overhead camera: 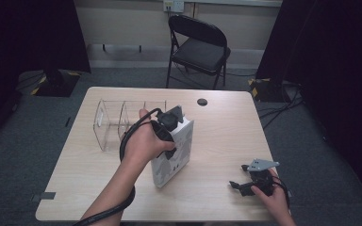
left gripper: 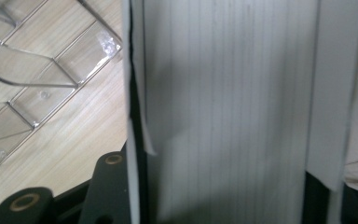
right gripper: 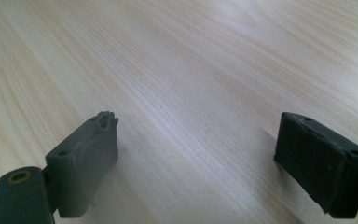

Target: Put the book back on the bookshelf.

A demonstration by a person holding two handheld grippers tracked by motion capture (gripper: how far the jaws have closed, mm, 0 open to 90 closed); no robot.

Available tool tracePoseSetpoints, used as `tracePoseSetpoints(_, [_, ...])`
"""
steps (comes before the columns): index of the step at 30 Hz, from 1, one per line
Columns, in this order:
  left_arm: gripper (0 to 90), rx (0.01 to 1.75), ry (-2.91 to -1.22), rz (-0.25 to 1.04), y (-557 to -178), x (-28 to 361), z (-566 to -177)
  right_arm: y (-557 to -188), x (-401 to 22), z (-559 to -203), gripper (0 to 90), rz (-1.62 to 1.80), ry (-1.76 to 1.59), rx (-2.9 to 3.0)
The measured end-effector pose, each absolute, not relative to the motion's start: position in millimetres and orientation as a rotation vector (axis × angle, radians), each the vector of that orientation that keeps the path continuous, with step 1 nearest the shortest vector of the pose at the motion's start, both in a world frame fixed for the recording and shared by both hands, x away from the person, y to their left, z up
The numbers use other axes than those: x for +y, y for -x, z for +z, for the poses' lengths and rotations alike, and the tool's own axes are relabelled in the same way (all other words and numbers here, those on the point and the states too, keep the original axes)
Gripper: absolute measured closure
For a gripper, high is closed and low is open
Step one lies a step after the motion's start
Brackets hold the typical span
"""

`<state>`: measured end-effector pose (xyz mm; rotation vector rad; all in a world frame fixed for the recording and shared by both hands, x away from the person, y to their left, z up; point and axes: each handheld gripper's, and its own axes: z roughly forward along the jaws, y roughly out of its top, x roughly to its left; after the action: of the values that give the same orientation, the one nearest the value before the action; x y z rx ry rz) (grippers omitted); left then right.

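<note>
Currently the left tool (overhead camera: 169, 123) is clamped on the top edge of a thick white book (overhead camera: 173, 150), which stands upright on the tabletop (overhead camera: 226, 136) just beside a clear plastic organizer (overhead camera: 115, 120). The right tool (overhead camera: 245, 184) rests near the tabletop's front right edge, jaws apart, nothing between them.

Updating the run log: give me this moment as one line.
left gripper: shut on book, upright on edge | acrylic organizer: beside book, empty | right gripper: open, nothing between jaws, low over table
</note>
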<state>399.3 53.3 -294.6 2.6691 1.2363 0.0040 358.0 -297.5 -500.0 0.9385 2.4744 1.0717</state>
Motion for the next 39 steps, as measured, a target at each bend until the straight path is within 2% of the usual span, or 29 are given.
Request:
tracePoseSetpoints(29, [52.9, 1.319, -2.621, 0.000, -390.1, 92.6, -295.3, -358.1, -297.6, -500.0, 12.0, 1.072, -0.938, 2.475])
tracePoseSetpoints(33, [52.8, 1.325, -2.623, 0.029, -387.1, 96.7, -293.5, -358.0, -297.6, -500.0, 11.9, 1.072, -0.938, 2.475])
tracePoseSetpoints(39, [52.9, 1.351, -2.603, 0.001, -385.9, 104.6, -294.3, -358.0, -297.6, -500.0, 12.0, 1.072, -0.938, 2.475])
